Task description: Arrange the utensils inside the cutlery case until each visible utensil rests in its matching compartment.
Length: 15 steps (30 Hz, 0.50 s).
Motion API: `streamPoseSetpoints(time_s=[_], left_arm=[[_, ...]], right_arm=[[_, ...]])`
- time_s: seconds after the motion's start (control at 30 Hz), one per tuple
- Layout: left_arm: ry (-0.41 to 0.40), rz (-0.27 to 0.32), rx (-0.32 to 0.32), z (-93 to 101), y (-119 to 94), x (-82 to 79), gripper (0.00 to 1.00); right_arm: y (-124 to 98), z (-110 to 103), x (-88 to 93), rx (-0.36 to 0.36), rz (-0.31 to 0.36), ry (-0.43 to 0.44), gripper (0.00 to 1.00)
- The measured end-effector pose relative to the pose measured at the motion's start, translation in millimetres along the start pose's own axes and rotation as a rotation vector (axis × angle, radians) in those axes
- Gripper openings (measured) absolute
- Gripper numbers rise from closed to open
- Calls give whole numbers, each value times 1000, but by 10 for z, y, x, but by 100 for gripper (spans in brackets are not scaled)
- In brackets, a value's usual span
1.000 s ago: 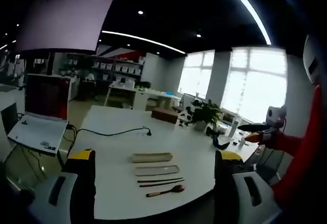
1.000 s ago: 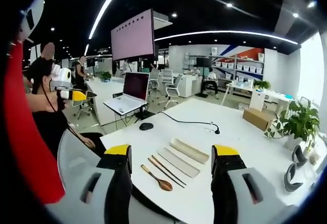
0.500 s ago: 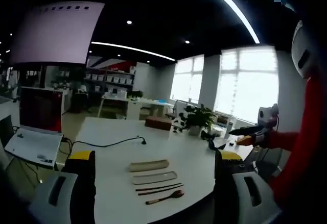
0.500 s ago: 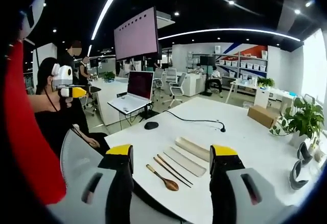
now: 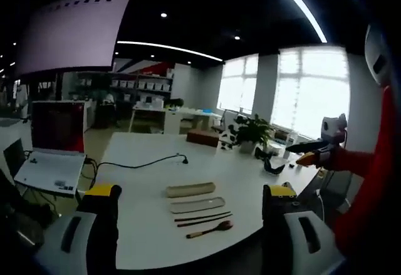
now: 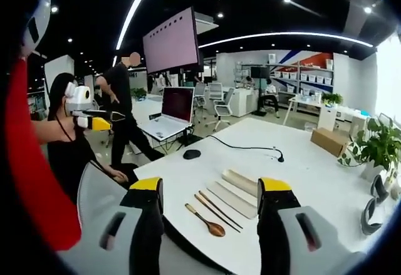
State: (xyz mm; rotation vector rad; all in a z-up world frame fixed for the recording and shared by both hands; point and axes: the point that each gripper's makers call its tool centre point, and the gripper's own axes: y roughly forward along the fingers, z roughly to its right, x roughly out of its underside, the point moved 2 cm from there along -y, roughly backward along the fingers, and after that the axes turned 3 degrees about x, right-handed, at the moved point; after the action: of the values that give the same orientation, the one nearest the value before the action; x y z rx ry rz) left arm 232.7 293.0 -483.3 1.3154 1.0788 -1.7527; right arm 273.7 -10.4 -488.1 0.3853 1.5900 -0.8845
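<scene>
On the white table [image 5: 138, 225] four pieces lie side by side: a beige cutlery case half [image 5: 190, 190], a flat grey tray [image 5: 197, 205], dark chopsticks [image 5: 203, 218] and a wooden spoon [image 5: 210, 228]. My left gripper [image 5: 192, 191] hovers short of them, jaws wide apart and empty. The right gripper view shows the same row from the other side: case half [image 6: 245, 181], tray [image 6: 232, 198], chopsticks [image 6: 219, 210], spoon [image 6: 205, 220]. My right gripper [image 6: 211, 185] is open and empty, held above the table's near edge. Each gripper shows in the other's view, held up on a red sleeve [image 5: 366, 168].
A laptop [image 6: 168, 117] stands on a side desk, with a mouse [image 6: 192, 154] and a black cable [image 5: 144, 162] on the table. A potted plant [image 5: 252, 138], a cardboard box [image 6: 331, 141] and black headsets [image 5: 269, 164] sit at the far end. A person [image 6: 125, 115] stands beyond a grey chair [image 6: 100, 206].
Both cameras have drifted slightly; the utensils have stayed put. In the right gripper view a standing person has walked rightward toward the laptop desk.
</scene>
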Motion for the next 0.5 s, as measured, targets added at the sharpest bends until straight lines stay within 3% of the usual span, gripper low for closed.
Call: streamPoseSetpoints(time_s=[0.13, 0.2, 0.23, 0.3, 0.5], left_arm=[[-60, 16, 8, 12, -35, -9, 100], [-62, 17, 20, 21, -48, -12, 100], [-57, 14, 22, 21, -51, -6, 100], [-53, 15, 17, -1, -70, -3, 100], [-66, 18, 27, -99, -94, 9, 99]], right_arm=[[20, 46, -17, 25, -13, -25, 53], [11, 67, -23, 33, -4, -36, 49], [10, 72, -71, 31, 29, -2, 50], [0, 118, -92, 45, 35, 36, 52], [45, 128, -106, 66, 18, -5, 48]])
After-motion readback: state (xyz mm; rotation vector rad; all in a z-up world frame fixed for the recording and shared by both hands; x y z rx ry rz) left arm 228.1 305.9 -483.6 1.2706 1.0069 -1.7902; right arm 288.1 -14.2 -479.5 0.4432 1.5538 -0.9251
